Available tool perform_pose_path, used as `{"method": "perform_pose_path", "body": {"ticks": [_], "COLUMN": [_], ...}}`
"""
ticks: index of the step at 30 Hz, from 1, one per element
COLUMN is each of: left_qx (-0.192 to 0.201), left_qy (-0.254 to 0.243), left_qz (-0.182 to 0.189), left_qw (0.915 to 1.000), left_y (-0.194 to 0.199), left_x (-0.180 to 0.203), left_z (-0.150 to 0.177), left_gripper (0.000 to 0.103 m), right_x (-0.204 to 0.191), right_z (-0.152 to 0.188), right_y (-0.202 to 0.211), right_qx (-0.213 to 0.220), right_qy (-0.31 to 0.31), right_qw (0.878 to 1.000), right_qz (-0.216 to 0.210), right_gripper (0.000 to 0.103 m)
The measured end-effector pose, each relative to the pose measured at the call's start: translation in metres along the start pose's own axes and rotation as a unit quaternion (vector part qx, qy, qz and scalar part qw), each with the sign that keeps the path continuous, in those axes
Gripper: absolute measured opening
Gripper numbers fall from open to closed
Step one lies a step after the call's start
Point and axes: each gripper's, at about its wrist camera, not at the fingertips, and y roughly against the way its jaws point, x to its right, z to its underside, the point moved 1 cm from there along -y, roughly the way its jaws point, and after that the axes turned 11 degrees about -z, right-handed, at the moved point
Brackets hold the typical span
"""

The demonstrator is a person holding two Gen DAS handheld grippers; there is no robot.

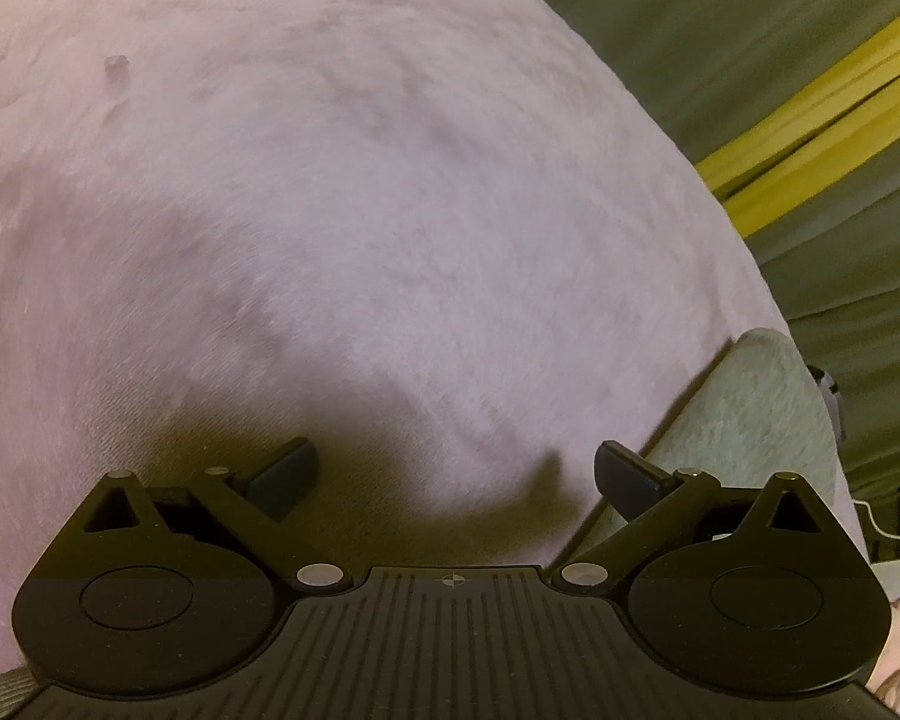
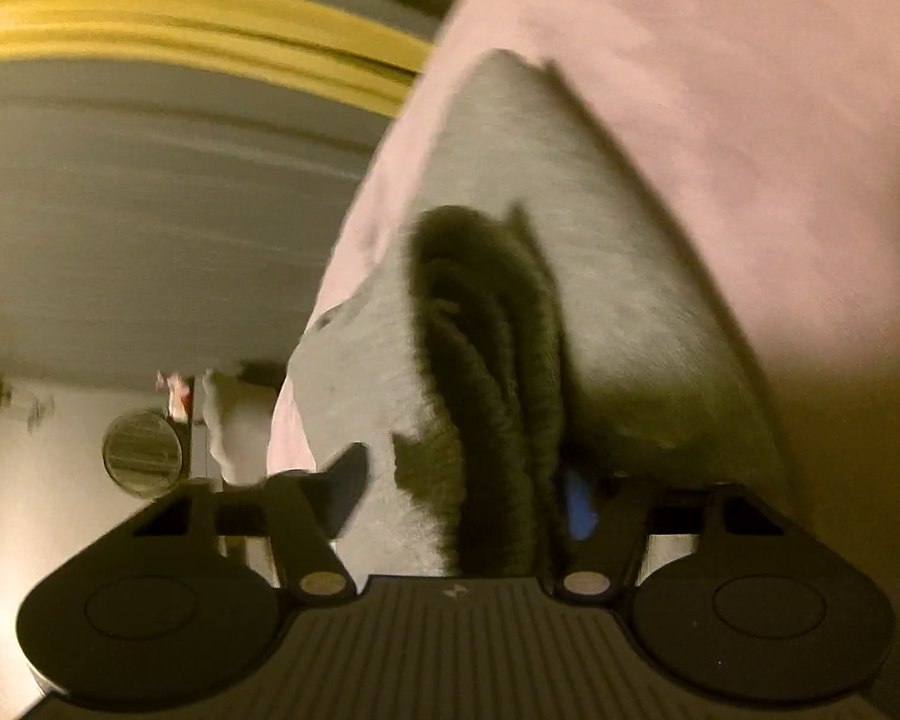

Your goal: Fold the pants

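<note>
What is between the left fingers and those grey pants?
Nothing visible. The left gripper hangs open over bare pink cover; the pants lie just beside its right-hand finger, with no object between.

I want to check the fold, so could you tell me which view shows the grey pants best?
The right wrist view: the grey pants fill its centre, bunched folds between the right gripper fingers. The left wrist view catches only an edge beside the pink blanket.
</note>
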Motion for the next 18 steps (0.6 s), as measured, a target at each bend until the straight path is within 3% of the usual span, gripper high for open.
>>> {"method": "perform_pose_path", "body": {"ticks": [6, 8, 9, 14, 18], "left_qx": [0.001, 0.001, 0.001, 0.008, 0.020], "left_qy": [-0.008, -0.009, -0.008, -0.009, -0.075], "left_qz": [-0.006, -0.007, -0.007, 0.006, 0.046], "left_qw": [1.0000, 0.9999, 0.9999, 0.9999, 0.9960], "left_y": [0.000, -0.001, 0.000, 0.003, 0.015], "left_x": [0.003, 0.004, 0.003, 0.002, 0.018], "left_z": [0.001, 0.001, 0.000, 0.002, 0.007], "left_gripper": [0.103, 0.103, 0.103, 0.103, 0.103], "right_x": [0.008, -0.006, -0.015, -0.056, -0.074], "right_z": [-0.004, -0.002, 0.002, -0.001, -0.019], "right_y": [-0.018, -0.022, -0.022, -0.012, 0.007], "right_qx": [0.004, 0.010, 0.014, 0.048, 0.072], "right_qy": [-0.027, 0.010, 0.032, 0.094, 0.119], "right_qw": [1.000, 0.999, 0.998, 0.994, 0.990], "right_qz": [-0.002, 0.033, 0.042, 0.021, 0.022], "right_gripper": [0.060, 0.041, 0.038, 0.034, 0.035]}}
